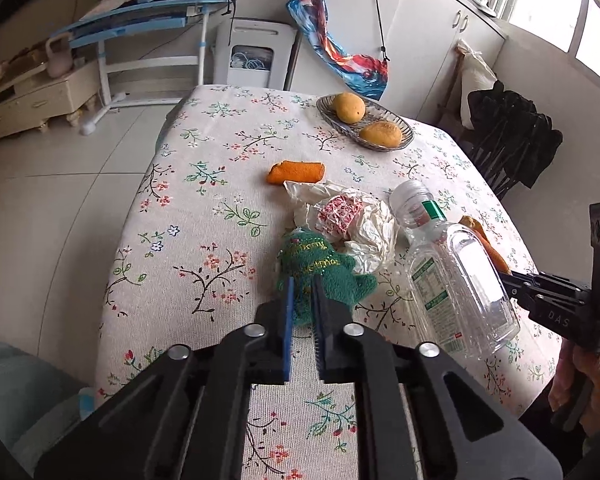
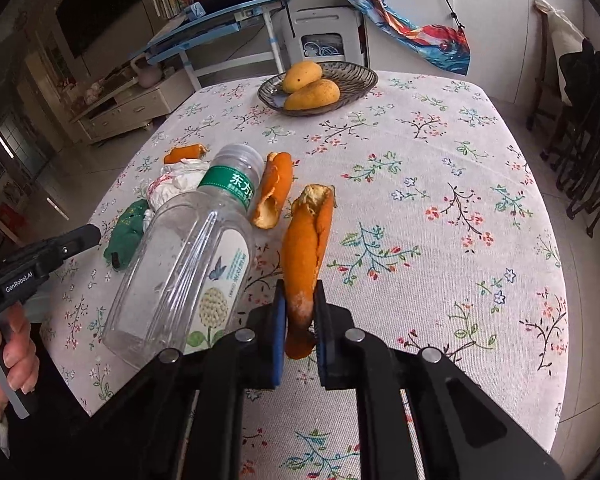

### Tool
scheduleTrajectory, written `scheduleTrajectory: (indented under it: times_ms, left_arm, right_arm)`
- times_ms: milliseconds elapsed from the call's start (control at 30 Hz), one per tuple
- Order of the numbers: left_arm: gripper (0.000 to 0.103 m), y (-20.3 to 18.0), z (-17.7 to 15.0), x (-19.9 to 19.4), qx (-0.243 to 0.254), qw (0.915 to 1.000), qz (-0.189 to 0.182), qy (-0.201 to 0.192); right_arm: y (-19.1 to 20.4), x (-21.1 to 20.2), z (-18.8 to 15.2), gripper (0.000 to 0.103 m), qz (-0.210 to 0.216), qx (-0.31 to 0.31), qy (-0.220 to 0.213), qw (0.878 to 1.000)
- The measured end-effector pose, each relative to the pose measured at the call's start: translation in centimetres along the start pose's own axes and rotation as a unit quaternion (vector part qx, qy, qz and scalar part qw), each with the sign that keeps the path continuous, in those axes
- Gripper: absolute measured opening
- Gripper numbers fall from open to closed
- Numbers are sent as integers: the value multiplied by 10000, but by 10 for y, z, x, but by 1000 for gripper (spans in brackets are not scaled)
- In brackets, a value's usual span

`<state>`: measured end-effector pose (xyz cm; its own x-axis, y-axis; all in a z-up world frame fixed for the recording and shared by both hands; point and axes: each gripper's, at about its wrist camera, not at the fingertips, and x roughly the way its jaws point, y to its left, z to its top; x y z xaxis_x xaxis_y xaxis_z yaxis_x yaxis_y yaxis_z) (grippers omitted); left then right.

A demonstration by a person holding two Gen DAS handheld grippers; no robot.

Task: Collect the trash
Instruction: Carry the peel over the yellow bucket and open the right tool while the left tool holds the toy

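Left tongs (image 1: 302,300): clenched on the green plush toy (image 1: 320,270), lying on the floral-clothed surface (image 1: 204,184) at the near edge of the crumpled paper wrapper (image 1: 352,220).

Right tongs (image 2: 300,312): nearly closed, gripping the lower end of a long orange peel (image 2: 306,248); whether its far end rests on the cloth is unclear.

Second orange peel (image 2: 272,192): just beyond the first, beside the clear plastic bottle (image 2: 188,252), which lies on its side between both tongs.

Third peel (image 1: 296,172): beyond the wrapper.

Oval dish (image 2: 360,76): far end; holds two mangoes (image 2: 312,94).
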<state>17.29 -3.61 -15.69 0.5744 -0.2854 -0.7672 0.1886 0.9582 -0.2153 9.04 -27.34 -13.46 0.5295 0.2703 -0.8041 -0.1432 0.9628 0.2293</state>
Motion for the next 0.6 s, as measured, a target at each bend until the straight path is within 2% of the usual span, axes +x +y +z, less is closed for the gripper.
scheduleTrajectory:
  times_ms: [33,67,100,200,233,300,333,433,600]
  left_arm:
    - [46,1,2,3,-77,10000,4,14]
    - [55,1,3,6,-142,9999,83,18]
    - [58,0,3,10,-181,9997,165,3]
    - [59,-1,5,29,-225,9995,102,213]
    - [55,-3,4,34,-224,9994,22,268]
    - [34,-9,3,37,-106,9993,-174,327]
    - [31,-13,3,35,-5,9996,-115,274]
    - [28,-16,1,21,93,9998,-123,110]
    - [28,-16,-5,-14,264,9993,87,-236]
  right_arm:
    - [-1,-2,0,13,31,61,-17,10000]
    - [-3,-2,0,13,62,108,-34,9999]
    - [-4,-3,0,13,93,150,-48,9998]
    - [-7,-3,3,13,147,234,-85,9996]
    - [-8,-3,4,13,158,253,-100,9995]
    - [-9,-3,6,13,168,284,-130,9994]
    - [-10,-3,6,13,171,297,-148,9993]
    - [-9,-7,7,13,195,301,-217,9991]
    - [3,-24,5,13,235,150,-504,9983]
